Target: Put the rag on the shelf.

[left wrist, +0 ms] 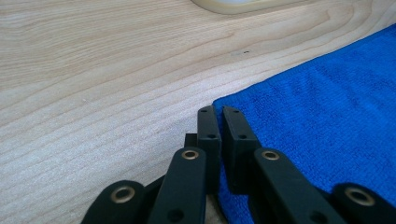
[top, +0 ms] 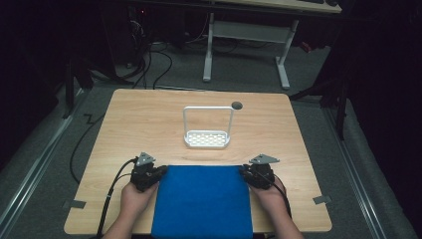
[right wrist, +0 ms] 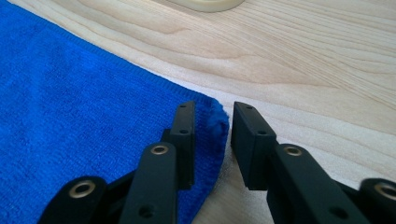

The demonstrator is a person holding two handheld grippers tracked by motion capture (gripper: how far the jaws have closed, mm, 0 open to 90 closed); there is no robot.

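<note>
So nearest the person there's a blue cloth (top: pixel 201 201) lying flat on the wooden table (top: pixel 139 119), its near edge right at the table's front edge. Each hand has a gripper parked at one of the cloth's far corners. The left gripper (left wrist: pixel 218 114) is clenched tight on the far left corner, you can see a thin bit of blue pinched between its jaws in the left gripper view. The right gripper (right wrist: pixel 212 119) isn't clamped: its jaws straddle the far right corner, one pad lying on the cloth, the other on bare wood, with the frayed corner tip sitting in the gap.

Further back, about mid-table, there's a small white rack (top: pixel 207 139) with a holey tray bottom and a tall wire handle arching over it. Nothing in it as far as I can tell. Just behind its right side is a dark round hole (top: pixel 237 105) in the tabletop.
</note>
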